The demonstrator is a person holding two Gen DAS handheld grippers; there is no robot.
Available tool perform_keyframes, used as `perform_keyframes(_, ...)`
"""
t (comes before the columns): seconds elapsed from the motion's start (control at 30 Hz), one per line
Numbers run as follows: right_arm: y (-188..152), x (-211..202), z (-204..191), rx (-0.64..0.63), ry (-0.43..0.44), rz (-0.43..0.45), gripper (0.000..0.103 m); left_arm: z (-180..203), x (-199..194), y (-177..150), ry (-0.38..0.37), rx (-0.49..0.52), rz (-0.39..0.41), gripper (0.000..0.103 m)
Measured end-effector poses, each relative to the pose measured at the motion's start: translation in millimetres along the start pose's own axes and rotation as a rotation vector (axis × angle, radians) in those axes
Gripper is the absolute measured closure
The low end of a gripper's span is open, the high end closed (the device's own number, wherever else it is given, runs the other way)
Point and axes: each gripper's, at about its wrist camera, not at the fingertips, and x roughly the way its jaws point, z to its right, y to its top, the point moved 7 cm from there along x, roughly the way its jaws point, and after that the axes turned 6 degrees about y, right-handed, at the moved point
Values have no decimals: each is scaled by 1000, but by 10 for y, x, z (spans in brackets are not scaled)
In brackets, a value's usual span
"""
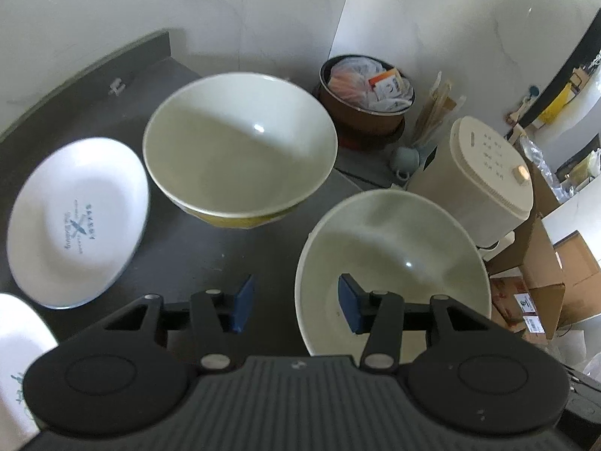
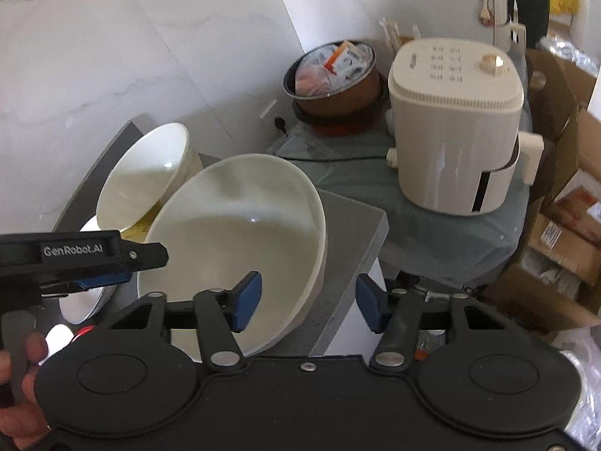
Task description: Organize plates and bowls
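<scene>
Two cream bowls stand on the dark counter (image 1: pixel 180 259). The near bowl (image 1: pixel 390 270) (image 2: pixel 233 225) sits by the counter's right edge. The far bowl (image 1: pixel 240 150) (image 2: pixel 146 176) has a yellow outside. My left gripper (image 1: pixel 296 306) (image 2: pixel 146 267) is open astride the near bowl's left rim, right pad inside, left pad outside. My right gripper (image 2: pixel 308 304) is open astride the same bowl's right rim, with its left pad over the inside. A white plate (image 1: pixel 79 221) with blue print lies left of the far bowl. Another white plate (image 1: pixel 18 357) shows at the lower left.
A brown pot (image 1: pixel 366 94) (image 2: pixel 334 82) stuffed with bags stands at the back by the marble wall. A cream appliance (image 1: pixel 480 184) (image 2: pixel 454 131) sits on a lower surface to the right. Cardboard boxes (image 2: pixel 563 225) crowd the far right. A hand (image 2: pixel 18 376) holds the left gripper.
</scene>
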Motion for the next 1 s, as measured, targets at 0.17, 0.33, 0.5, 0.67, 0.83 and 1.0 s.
perform_keyframes(0.17, -17, 145, 28, 24, -9, -41, 67, 9, 155, -41, -19, -19, -50, 74)
perform_keyframes(0.33, -7, 254, 35, 45, 8, -62, 85, 16, 211, -63, -47, -54, -63, 84)
perform_keyframes(0.5, -25, 233, 13, 8, -3, -62, 86, 34, 191, -69, -51, -55, -54, 90)
perform_keyframes(0.67, -37, 146, 31, 5, 9, -53, 87, 42, 84, -99, -71, -65, -36, 92)
perform_keyframes(0.83, -6, 10, -5, -11, 21, -29, 86, 45, -62, -116, -76, -85, -13, 92)
perform_keyframes(1.0, 9, -122, -77, -43, 41, -13, 86, 25, -268, -127, -73, -106, 26, 92)
